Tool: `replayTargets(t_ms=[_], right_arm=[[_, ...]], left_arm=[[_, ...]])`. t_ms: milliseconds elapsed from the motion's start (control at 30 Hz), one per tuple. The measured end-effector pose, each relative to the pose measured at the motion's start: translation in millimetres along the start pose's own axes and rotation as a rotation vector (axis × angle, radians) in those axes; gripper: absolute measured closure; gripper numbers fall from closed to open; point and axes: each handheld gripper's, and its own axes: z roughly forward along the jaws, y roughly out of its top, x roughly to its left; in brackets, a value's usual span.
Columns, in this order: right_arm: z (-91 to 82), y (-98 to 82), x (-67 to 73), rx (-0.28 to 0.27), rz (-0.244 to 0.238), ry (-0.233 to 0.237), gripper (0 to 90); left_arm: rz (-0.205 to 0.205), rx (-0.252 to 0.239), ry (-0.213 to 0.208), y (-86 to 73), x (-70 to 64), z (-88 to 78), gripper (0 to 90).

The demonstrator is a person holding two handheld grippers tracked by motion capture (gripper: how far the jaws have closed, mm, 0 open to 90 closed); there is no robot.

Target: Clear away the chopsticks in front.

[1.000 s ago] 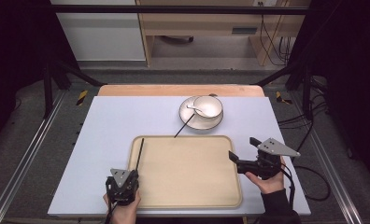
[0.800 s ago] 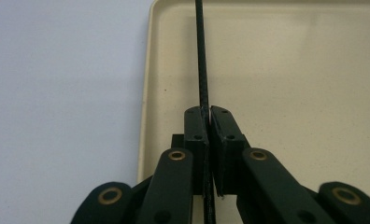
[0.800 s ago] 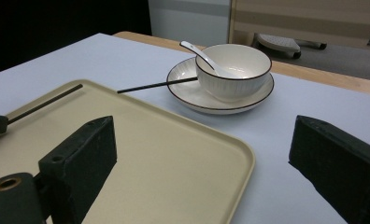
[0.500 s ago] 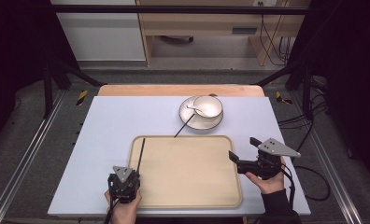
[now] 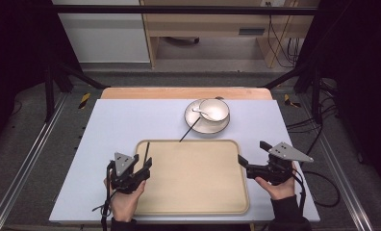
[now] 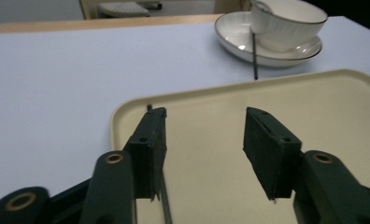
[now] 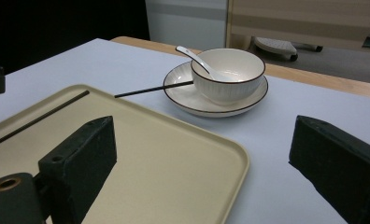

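- Pale bench (image 5: 121, 120) carries my tray (image 5: 198, 204).
- My left tool (image 5: 141, 169) has just been opening, nothing between its jaws; the chopstick (image 5: 146, 152) it released lies on the tray's left edge, so that one is placed.
- Right tool (image 5: 243, 165) gapes empty.
- Count: two chopsticks, second (image 5: 189, 131) against the saucer (image 5: 198, 126); one bowl (image 5: 214, 109), one spoon (image 5: 201, 112).

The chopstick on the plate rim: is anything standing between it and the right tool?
Nothing visible does. The right tool is open at the tray's right edge. Between it and the chopstick, which leans on the plate, lie only flat tray and bare table. The bowl stands behind it.
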Motion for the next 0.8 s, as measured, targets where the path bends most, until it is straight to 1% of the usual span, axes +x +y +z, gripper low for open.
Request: replayTargets(t_ms=[33,100,167,233,300,367,433,500,600,667,733,767,800], right_arm=[[0.0,0.0,-0.1,0.000,0.000,0.000,7.6],[-0.4,0.2,-0.1,-0.001,0.004,-0.002,7.6],[-0.8,0.3,-0.6,-0.004,0.002,-0.002,7.6],[-1.0,0.3,-1.4,-0.008,0.000,-0.003,7.6],[-1.5,0.3,-1.5,-0.006,0.004,-0.005,7.6],[-1.7,0.4,-2.0,-0.008,0.002,-0.005,7.6],[-1.9,0.4,-2.3,-0.008,0.003,-0.006,7.6],[-2.1,0.4,-2.9,-0.010,0.005,-0.007,7.6],[-2.7,0.5,-3.6,-0.010,0.007,-0.007,7.6],[-2.7,0.7,-3.4,-0.009,0.010,-0.008,7.6],[-2.7,0.8,-3.5,-0.009,0.008,-0.008,7.6],[-2.8,0.9,-3.4,-0.010,0.010,-0.007,7.6],[-2.7,1.0,-3.4,-0.010,0.010,-0.007,7.6]], left_arm=[[0.012,-0.006,-0.006,3.0,-0.6,1.6,45.5],[0.033,-0.012,-0.048,12.5,-2.7,6.4,40.7],[0.051,-0.030,-0.094,20.3,-5.0,12.0,38.0],[0.071,-0.026,-0.115,28.1,-7.3,19.4,34.4],[0.085,-0.020,-0.146,34.7,-9.3,27.8,31.0],[0.087,-0.020,-0.181,39.6,-10.1,36.9,27.9],[0.075,-0.017,-0.218,43.1,-10.7,46.0,25.7],[0.088,-0.011,-0.237,46.1,-12.2,54.0,24.4],[0.105,0.003,-0.248,51.1,-14.9,65.2,22.4],[0.122,0.011,-0.248,54.7,-17.3,72.3,21.0],[0.137,0.020,-0.260,58.5,-19.4,79.8,20.5],[0.139,0.026,-0.259,60.4,-20.6,83.8,20.3],[0.149,0.032,-0.252,62.3,-21.8,87.3,20.1]])
